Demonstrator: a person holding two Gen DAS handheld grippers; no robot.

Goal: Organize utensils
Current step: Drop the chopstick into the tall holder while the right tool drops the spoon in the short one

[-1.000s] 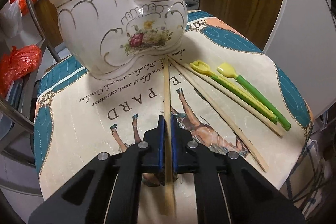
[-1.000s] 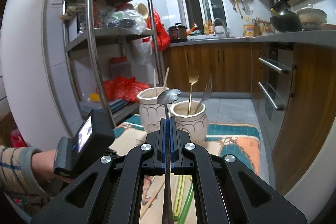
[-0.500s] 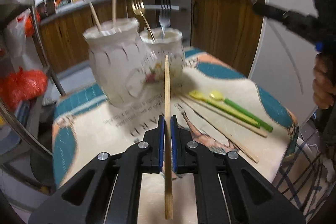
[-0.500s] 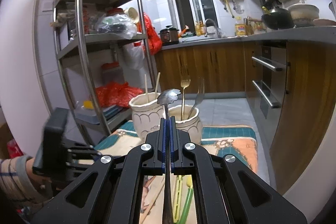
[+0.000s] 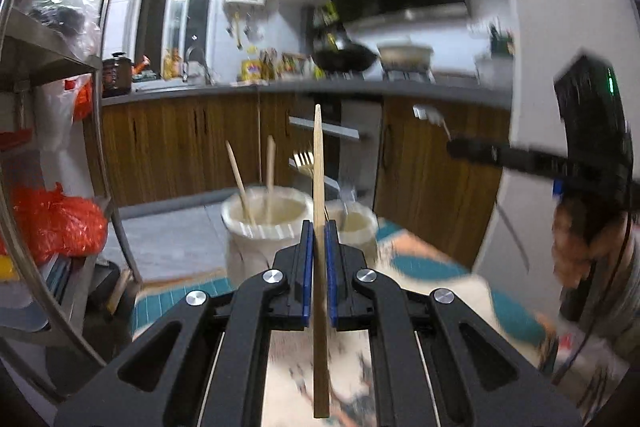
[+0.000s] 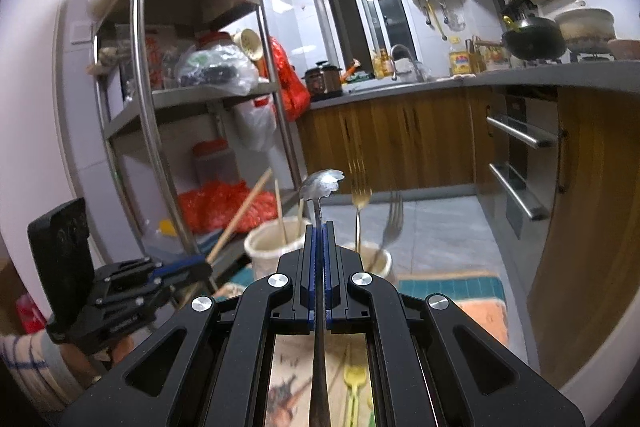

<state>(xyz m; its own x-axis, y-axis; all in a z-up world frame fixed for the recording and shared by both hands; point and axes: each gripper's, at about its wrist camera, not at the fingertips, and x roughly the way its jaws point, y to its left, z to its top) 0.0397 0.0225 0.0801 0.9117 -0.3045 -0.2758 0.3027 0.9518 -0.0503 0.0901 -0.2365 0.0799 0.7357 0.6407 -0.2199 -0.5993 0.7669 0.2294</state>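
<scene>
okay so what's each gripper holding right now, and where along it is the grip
The left gripper pinches a wooden chopstick partway along its shaft, both ends sticking out. The right gripper clamps a metal spoon on its handle, just below the bowl.

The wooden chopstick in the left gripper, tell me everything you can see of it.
The wooden chopstick is a long, thin, pale-brown stick that narrows to its far tip. The left gripper is shut on it, blue pads pressing both sides about midway. It is lifted clear of the patterned cloth, pointing up and forward over the white ceramic holder, which already holds two similar sticks. Nothing else touches it.
</scene>
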